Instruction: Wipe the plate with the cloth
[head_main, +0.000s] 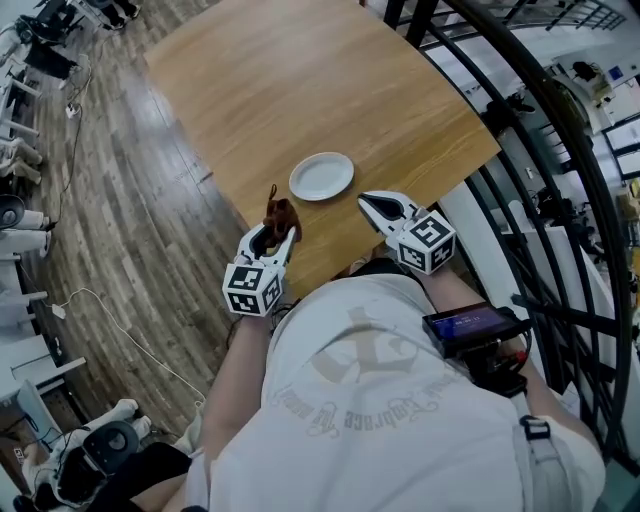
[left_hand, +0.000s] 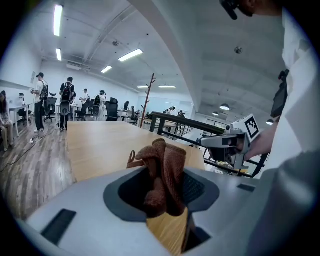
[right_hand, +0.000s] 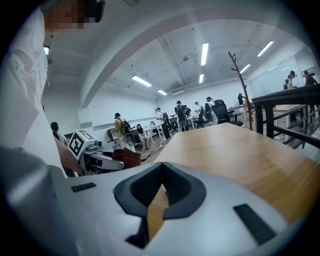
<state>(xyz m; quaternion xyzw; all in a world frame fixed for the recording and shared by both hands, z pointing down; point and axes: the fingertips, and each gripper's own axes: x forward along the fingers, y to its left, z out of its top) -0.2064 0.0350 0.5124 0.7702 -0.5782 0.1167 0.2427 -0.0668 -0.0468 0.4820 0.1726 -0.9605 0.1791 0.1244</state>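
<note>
Head view gives me the layout: the white plate (head_main: 321, 176) sits on the table (head_main: 300, 80) near its front edge, and I can see nothing on it. My left gripper (head_main: 280, 228) is pinching the brown cloth (head_main: 281, 212), bunched into a wad that sticks up out of the jaws. In the left gripper view the folds fill the gap between the pads, and a small loop hangs off one side. The cloth is near the plate, to its left, and not touching it. My right gripper (head_main: 370, 204) is at the plate's right, jaws pressed together with nothing between them; only a sliver of table shows through.

I judge the wiping has not begun. To do it well I would bring the wad down on the plate's face so that the cloth, not the jaw tips, meets it. Then I would sweep in circles from the middle to the rim with light pressure. The plate looks light and may skate on the smooth wood, so I would steady its rim with the right gripper first.
</note>
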